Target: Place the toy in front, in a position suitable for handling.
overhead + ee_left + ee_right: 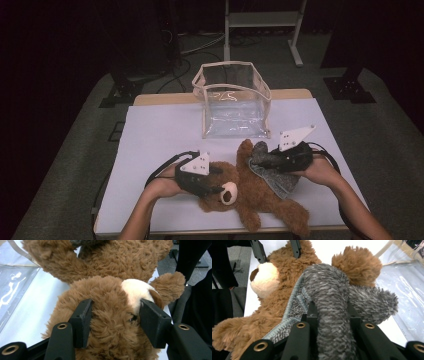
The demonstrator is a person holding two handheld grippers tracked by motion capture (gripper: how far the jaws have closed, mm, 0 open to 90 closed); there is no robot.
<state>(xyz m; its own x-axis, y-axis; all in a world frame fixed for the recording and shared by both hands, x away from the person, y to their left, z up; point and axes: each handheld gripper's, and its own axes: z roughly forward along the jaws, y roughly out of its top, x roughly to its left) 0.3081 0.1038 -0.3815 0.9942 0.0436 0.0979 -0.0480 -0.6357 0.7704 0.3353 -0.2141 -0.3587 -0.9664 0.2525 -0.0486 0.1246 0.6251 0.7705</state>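
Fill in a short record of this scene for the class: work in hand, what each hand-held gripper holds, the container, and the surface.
work: dressing a teddy bear in a grey knitted garment
left hand-held gripper: jaws clamped on the bear's head
right hand-held gripper: jaws closed on a fold of the garment, draped over the bear's body
container: clear plastic bag, standing open behind the bear
surface: white table cover

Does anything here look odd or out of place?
Only slightly: the teddy bear lies on its back with a grey knitted garment bunched half across its chest, not properly on. Nothing looks spilled or damaged; the clear bag stands upright.
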